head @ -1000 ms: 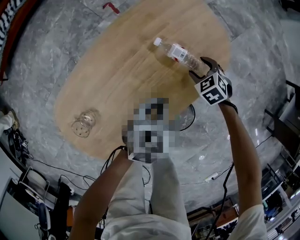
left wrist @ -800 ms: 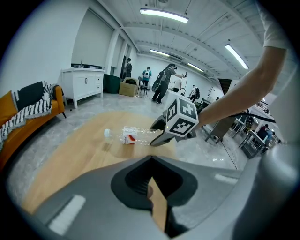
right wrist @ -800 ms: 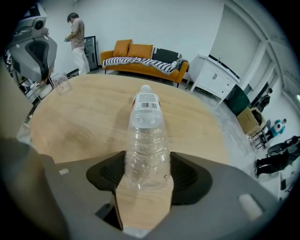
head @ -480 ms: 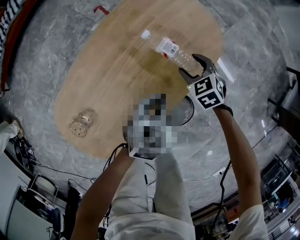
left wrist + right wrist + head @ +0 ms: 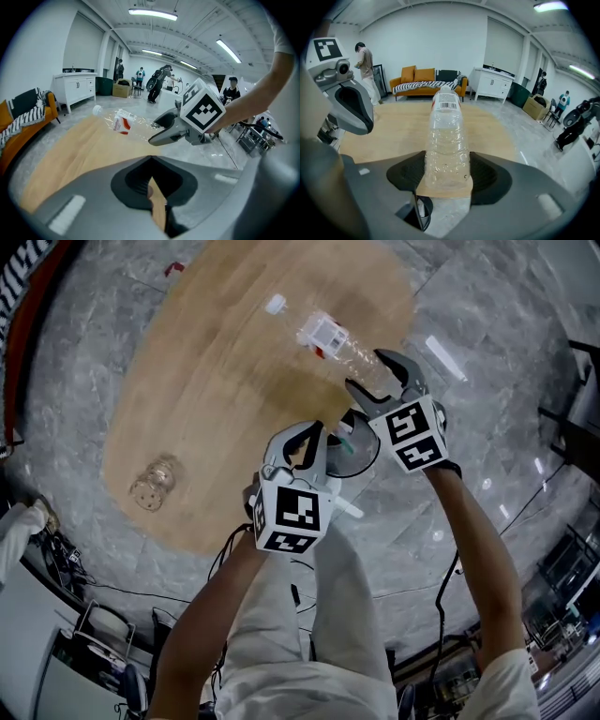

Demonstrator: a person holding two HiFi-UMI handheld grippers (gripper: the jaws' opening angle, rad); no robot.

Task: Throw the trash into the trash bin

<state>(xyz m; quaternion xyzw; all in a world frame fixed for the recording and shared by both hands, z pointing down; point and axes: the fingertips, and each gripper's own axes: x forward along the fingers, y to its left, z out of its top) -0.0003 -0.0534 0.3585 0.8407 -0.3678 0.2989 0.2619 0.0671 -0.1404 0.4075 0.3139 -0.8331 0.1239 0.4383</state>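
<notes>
**Right gripper** (image 5: pixel 364 369): jaws spread wide and clamped on the base end of the plastic water bottle (image 5: pixel 323 334), one pad on each side of its body. The marker cube faces the head camera.

**Plastic water bottle:** clear and crinkled, with a white cap and a red-and-white label. No liquid shows inside. In the head view it runs from the jaws toward ten o'clock, cap outermost. The left gripper view shows it lifted off the wooden table (image 5: pixel 216 381), above the table's four o'clock part.

**Left gripper** (image 5: pixel 302 432): jaws drawn together, with only a thin sliver of table showing between them. Nothing is held. It hangs at the table's five o'clock edge, at eight o'clock of the right gripper and near it, not touching.

**Trash bin** (image 5: pixel 428 206): round, black-rimmed, on the grey marble floor (image 5: pixel 487 324) just off the table's five o'clock edge. It sits beneath and between the two grippers. A pale item lies inside, but what it is cannot be told.

**Clear container** (image 5: pixel 152 486): on the table at its eight o'clock end, well apart from both grippers. Its contents cannot be read.
</notes>
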